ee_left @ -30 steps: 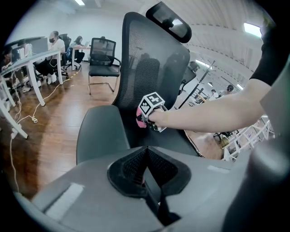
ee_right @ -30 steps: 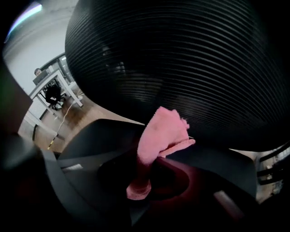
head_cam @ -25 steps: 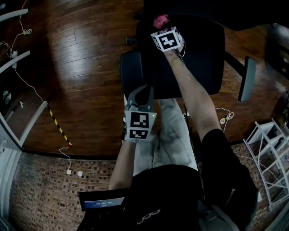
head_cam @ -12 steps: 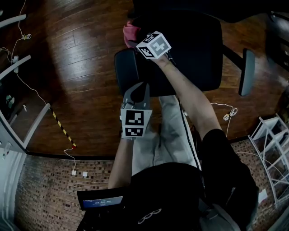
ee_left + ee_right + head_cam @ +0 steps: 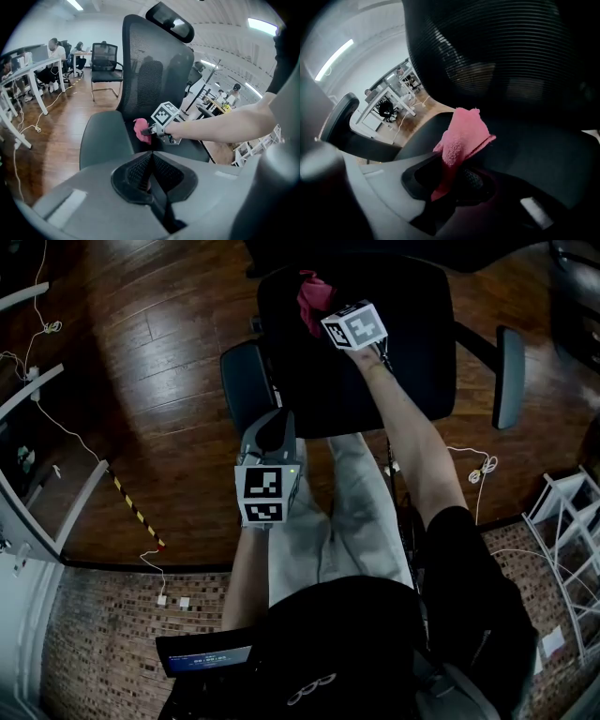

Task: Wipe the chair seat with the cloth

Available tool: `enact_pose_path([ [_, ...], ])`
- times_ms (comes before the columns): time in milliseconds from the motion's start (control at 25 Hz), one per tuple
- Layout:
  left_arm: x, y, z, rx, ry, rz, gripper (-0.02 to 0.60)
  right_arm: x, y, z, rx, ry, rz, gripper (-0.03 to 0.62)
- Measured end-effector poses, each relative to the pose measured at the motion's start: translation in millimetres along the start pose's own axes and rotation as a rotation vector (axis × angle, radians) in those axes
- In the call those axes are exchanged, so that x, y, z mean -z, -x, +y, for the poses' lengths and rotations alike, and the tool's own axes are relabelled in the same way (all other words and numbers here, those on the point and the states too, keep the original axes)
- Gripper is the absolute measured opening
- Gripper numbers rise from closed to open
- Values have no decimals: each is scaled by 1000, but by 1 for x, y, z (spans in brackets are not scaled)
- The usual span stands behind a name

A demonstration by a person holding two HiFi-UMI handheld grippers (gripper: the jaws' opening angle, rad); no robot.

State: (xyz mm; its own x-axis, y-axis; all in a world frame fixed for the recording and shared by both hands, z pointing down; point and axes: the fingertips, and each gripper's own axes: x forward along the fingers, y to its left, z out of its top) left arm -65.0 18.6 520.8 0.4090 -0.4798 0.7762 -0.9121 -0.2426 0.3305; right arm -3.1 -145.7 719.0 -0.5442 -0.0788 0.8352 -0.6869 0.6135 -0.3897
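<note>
The black chair seat (image 5: 403,352) lies ahead of me, and the pink cloth (image 5: 312,298) rests on its far left part, close to the backrest. My right gripper (image 5: 323,313) is shut on the cloth, its marker cube just behind. In the right gripper view the cloth (image 5: 461,136) bunches up out of the gripper (image 5: 452,176) over the seat (image 5: 539,150). My left gripper (image 5: 272,426) hangs shut and empty near the seat's front left corner. Its own view shows the shut gripper (image 5: 151,161), the cloth (image 5: 140,130) and the seat (image 5: 190,149) beyond.
The chair has a left armrest (image 5: 242,385), a right armrest (image 5: 509,376), a mesh backrest (image 5: 157,65) and a headrest (image 5: 169,21). Wooden floor (image 5: 141,343) with cables surrounds it. A white rack (image 5: 562,549) stands at right. Desks with seated people (image 5: 51,51) are far off.
The right gripper swept the cloth to the seat's left edge, then back right towards the rear middle. The left gripper stayed shut near the seat's front.
</note>
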Motion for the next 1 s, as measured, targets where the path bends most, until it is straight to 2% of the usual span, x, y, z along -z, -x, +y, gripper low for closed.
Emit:
enact_pose_path([
  [160, 4, 2, -2, 13, 13, 35, -6, 29, 25, -56, 80, -55, 19, 63],
  [280, 4, 1, -1, 8, 15, 27, -6, 48, 50, -96, 153, -67, 38, 63],
  [440, 4, 0, 1, 4, 14, 20, -6, 72, 89, -148, 279, -77, 71, 63],
  [640, 6, 0, 5, 13, 19, 28, -6, 102, 140, -200, 447, -147, 115, 63],
  [840, 6, -2, 2, 27, 18, 32, -6, 126, 200, -231, 687, -167, 187, 63],
  [1000, 5, -2, 1, 39, 20, 32, -6, 137, 220, -233, 787, -130, 234, 63],
])
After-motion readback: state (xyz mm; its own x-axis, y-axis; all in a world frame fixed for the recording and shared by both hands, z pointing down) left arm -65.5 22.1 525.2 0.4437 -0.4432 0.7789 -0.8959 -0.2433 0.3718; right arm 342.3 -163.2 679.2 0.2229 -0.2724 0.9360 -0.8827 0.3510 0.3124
